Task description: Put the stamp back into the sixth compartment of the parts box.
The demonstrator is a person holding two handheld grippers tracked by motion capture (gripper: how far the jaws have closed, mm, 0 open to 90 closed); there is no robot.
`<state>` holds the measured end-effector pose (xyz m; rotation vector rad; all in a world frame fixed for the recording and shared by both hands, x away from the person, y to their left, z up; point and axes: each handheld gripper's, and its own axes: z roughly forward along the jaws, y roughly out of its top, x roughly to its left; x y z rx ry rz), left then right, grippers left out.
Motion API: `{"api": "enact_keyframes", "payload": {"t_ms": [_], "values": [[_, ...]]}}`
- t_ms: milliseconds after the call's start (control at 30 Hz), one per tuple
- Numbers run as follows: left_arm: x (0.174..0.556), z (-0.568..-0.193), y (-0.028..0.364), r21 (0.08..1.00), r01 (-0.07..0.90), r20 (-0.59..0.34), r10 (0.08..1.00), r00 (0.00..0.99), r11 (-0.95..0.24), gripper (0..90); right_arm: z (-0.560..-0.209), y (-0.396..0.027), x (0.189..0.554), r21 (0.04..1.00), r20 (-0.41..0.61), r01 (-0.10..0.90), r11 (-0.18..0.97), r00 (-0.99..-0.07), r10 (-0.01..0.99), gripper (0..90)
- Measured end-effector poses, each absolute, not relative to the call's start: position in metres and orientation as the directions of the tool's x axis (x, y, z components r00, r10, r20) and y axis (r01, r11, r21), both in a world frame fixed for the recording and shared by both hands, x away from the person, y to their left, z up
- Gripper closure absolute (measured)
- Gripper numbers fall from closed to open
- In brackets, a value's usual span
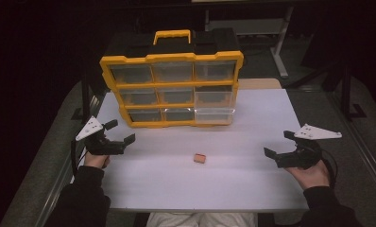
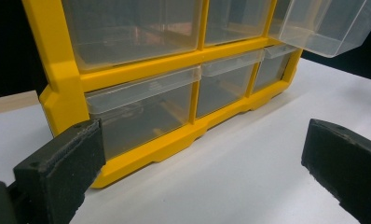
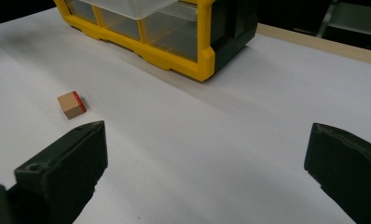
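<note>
A yellow and black organizer (image 1: pixel 172 85) with clear drawers stands upright at the back of the white table (image 1: pixel 200 184). One drawer (image 1: pixel 213 97) at the right of the middle row is pulled out; it also juts out in the left gripper view, drawer (image 2: pixel 323 23). A small wooden block (image 1: pixel 200 158) with a red face lies alone on the table in front, block (image 3: pixel 72 104). My left gripper (image 1: pixel 120 132) is open beside the organizer's lower left corner (image 2: pixel 72 116). My right gripper (image 1: pixel 279 143) is open at the table's right, well apart from the block.
The organizer's carry handle (image 1: pixel 172 35) points up at the back. Metal frame legs (image 1: pixel 283 42) stand behind the table in the dark. A wooden strip (image 3: pixel 323 44) edges the table's far side.
</note>
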<state>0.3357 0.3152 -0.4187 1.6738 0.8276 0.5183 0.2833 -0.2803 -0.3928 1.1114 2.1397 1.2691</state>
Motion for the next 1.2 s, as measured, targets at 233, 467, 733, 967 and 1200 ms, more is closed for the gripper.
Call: {"api": "enact_keyframes", "payload": {"t_ms": [233,467,733,967,1200], "values": [[0.336,-0.419,0.316,0.962,0.252,-0.086,0.756,0.649,-0.106,0.0,-0.393,-0.279,0.283,0.863,0.049,0.427,0.269,-0.602,0.797,0.0],[0.336,-0.419,0.315,0.962,0.250,-0.085,0.756,0.649,-0.107,0.0,-0.390,-0.278,0.281,0.871,0.055,0.415,0.262,-0.612,0.789,0.0],[0.335,-0.419,0.314,0.961,0.250,-0.078,0.752,0.654,-0.118,0.0,-0.388,-0.274,0.281,0.870,0.051,0.408,0.276,-0.632,0.773,0.0],[0.335,-0.419,0.313,0.960,0.250,-0.072,0.750,0.658,-0.128,0.0,-0.383,-0.265,0.280,0.864,0.036,0.399,0.308,-0.658,0.752,0.0],[0.334,-0.420,0.313,0.958,0.253,-0.070,0.748,0.660,-0.133,0.0,-0.373,-0.259,0.279,0.863,0.028,0.387,0.325,-0.679,0.734,0.0]]}}
